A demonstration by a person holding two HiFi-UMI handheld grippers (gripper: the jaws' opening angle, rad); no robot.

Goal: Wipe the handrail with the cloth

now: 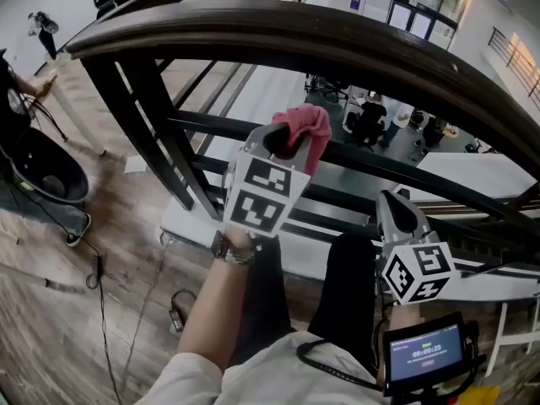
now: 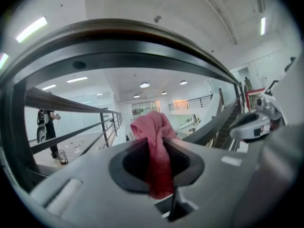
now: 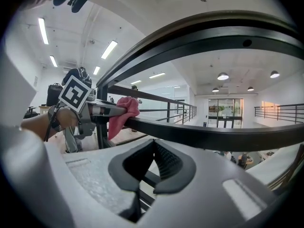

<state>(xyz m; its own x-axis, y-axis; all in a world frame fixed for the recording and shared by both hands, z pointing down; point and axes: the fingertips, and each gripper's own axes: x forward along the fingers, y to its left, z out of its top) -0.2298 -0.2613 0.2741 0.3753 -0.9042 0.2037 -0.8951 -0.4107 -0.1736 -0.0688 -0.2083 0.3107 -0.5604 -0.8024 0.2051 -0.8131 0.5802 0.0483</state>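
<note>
Clamping the pink cloth (image 1: 310, 127) in the fingers of the left gripper (image 1: 287, 142), beneath the handrail (image 1: 337, 45); holding the right gripper (image 1: 396, 202) lower, fingers together on nothing.

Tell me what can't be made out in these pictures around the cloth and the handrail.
- Lower end of the cloth: head view, hidden inside the left gripper.
- Right end of the handrail: cut off by the head view's edge.
- Text on the screen: head view, too small to read.

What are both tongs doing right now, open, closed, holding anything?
Left tongs: closed on the pink cloth.
Right tongs: closed, empty.
</note>
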